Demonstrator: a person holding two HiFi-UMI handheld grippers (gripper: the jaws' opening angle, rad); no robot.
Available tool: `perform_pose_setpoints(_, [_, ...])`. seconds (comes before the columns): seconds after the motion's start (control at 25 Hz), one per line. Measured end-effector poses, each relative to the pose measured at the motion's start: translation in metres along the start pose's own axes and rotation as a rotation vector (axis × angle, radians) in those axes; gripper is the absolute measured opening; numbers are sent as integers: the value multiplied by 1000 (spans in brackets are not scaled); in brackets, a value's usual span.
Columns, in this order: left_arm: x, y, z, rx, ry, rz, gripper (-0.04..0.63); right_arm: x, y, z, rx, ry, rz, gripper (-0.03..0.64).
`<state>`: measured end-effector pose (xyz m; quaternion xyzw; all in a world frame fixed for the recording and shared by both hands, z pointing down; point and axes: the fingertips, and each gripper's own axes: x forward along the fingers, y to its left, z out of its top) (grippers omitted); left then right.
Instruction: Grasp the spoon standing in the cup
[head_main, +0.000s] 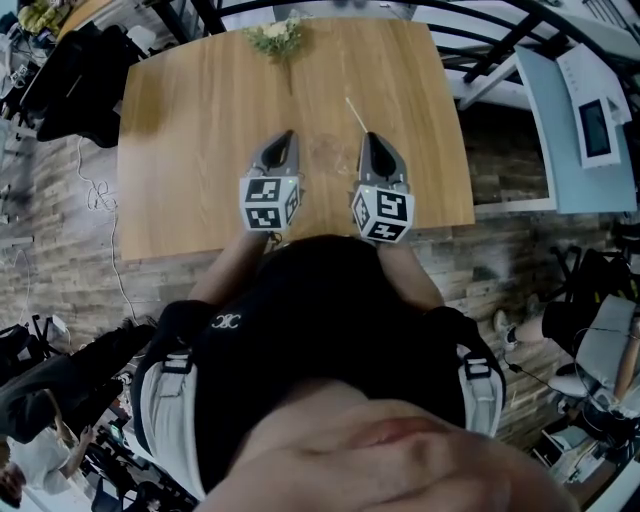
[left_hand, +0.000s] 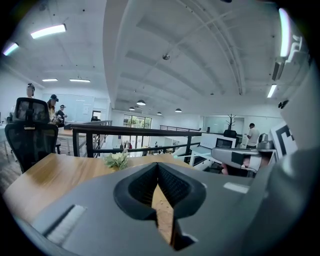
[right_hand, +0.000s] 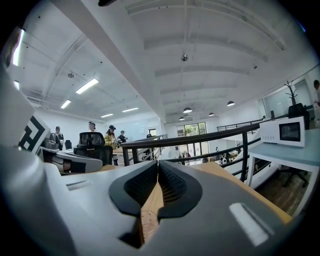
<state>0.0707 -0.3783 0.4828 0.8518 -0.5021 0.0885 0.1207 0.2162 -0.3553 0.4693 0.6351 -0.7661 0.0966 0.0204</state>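
Observation:
A thin pale spoon handle (head_main: 356, 114) slants up over the wooden table (head_main: 200, 150), its lower end right at the tip of my right gripper (head_main: 369, 136). A faint clear cup-like shape (head_main: 326, 152) shows between the two grippers; I cannot tell whether the spoon stands in it. My left gripper (head_main: 288, 134) lies on the table left of that shape. Both grippers are shut, tips meeting, with nothing between them, as the left gripper view (left_hand: 158, 165) and right gripper view (right_hand: 158, 162) show.
A small bunch of flowers (head_main: 276, 36) lies at the table's far edge, also seen in the left gripper view (left_hand: 116, 160). A black railing (left_hand: 135, 131) runs behind the table. An office chair (left_hand: 29, 131) stands at the left, and a white shelf with a microwave (right_hand: 282, 132) at the right.

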Motion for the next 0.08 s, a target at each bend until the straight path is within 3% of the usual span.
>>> perform_pose_setpoints(0.08, [5,0,-2,-2,6,4,11,2,-3,0,0,0,2,6])
